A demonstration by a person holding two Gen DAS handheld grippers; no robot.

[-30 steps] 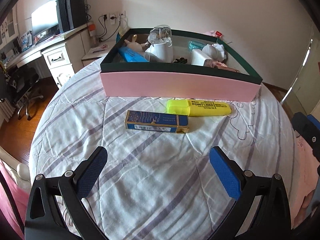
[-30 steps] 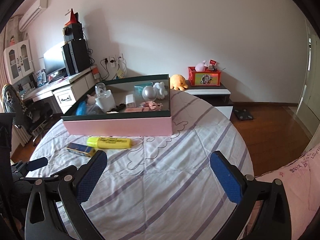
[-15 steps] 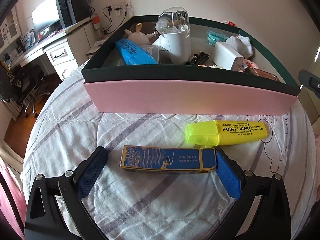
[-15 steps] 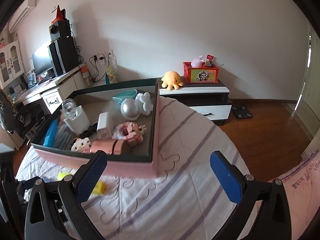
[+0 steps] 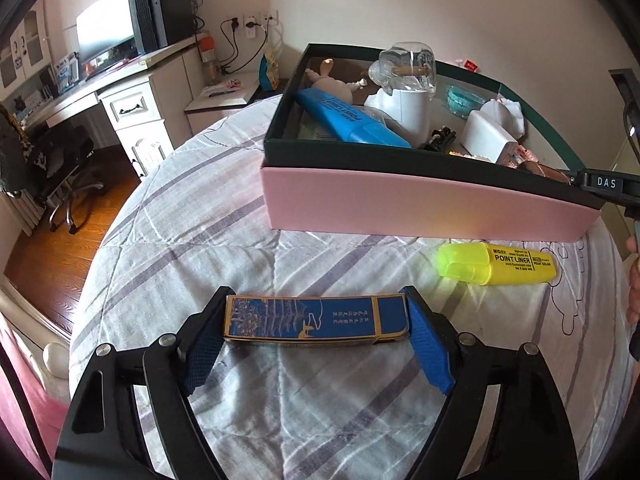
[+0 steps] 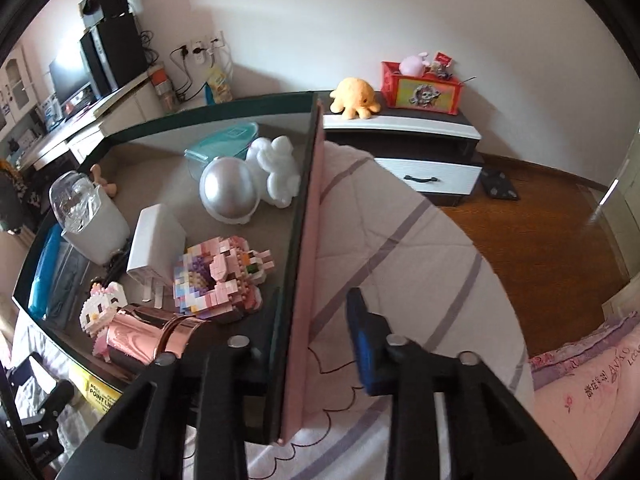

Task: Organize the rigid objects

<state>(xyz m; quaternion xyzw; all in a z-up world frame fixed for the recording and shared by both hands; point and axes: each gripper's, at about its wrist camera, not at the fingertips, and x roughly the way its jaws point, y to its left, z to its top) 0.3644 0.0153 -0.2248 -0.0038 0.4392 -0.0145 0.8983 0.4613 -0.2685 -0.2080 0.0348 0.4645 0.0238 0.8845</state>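
In the left wrist view my left gripper [image 5: 316, 342] is shut on a long blue box with gold print [image 5: 316, 321], one pad on each end, on the striped bedspread. A yellow highlighter [image 5: 496, 267] lies to its right, in front of the pink-sided storage box [image 5: 420, 208]. In the right wrist view my right gripper [image 6: 310, 344] straddles the storage box's right wall [image 6: 306, 240] at its near corner, jaws narrowed on either side; its right pad [image 6: 362, 344] stands slightly off the wall and the left pad is hidden inside.
The box holds a blue highlighter [image 5: 352, 120], a white appliance with clear dome [image 5: 406, 88], a silver ball [image 6: 228, 190], a white charger [image 6: 156, 244], brick-built figures [image 6: 218, 276] and a rose-gold tube [image 6: 140, 334]. A desk and chair stand left, a nightstand [image 6: 404, 140] behind.
My left gripper moved down and closed on the blue box's ends. My right gripper moved forward to the storage box's right wall and its jaws narrowed around it.
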